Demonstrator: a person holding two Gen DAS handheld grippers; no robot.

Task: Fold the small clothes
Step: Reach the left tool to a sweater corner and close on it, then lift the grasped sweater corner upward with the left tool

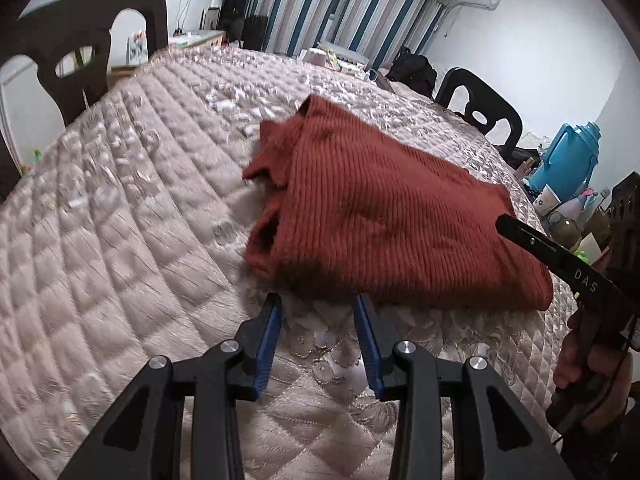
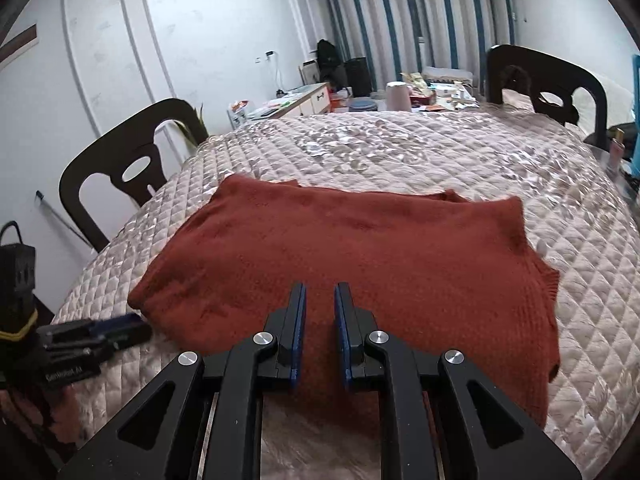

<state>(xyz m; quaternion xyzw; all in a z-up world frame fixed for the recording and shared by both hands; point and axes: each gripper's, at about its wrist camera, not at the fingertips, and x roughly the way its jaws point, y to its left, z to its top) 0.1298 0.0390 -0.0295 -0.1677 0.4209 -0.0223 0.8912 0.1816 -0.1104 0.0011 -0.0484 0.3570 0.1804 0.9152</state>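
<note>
A rust-red knitted garment (image 1: 384,208) lies folded on the quilted pink table cover (image 1: 120,240). My left gripper (image 1: 318,300) is open and empty, its tips just short of the garment's near edge. The right gripper's finger (image 1: 560,256) shows at the right, at the garment's right end. In the right wrist view the garment (image 2: 360,248) spreads flat, and my right gripper (image 2: 320,292) hovers over its near edge, jaws slightly apart and holding nothing. The left gripper (image 2: 100,332) shows at the garment's left corner.
Dark chairs (image 1: 80,52) (image 2: 128,160) (image 2: 548,84) stand around the table. A blue thermos jug (image 1: 568,156) and cups stand at the right edge. Clutter and a pink kettle (image 2: 398,96) sit at the far side. Curtains (image 2: 420,20) hang behind.
</note>
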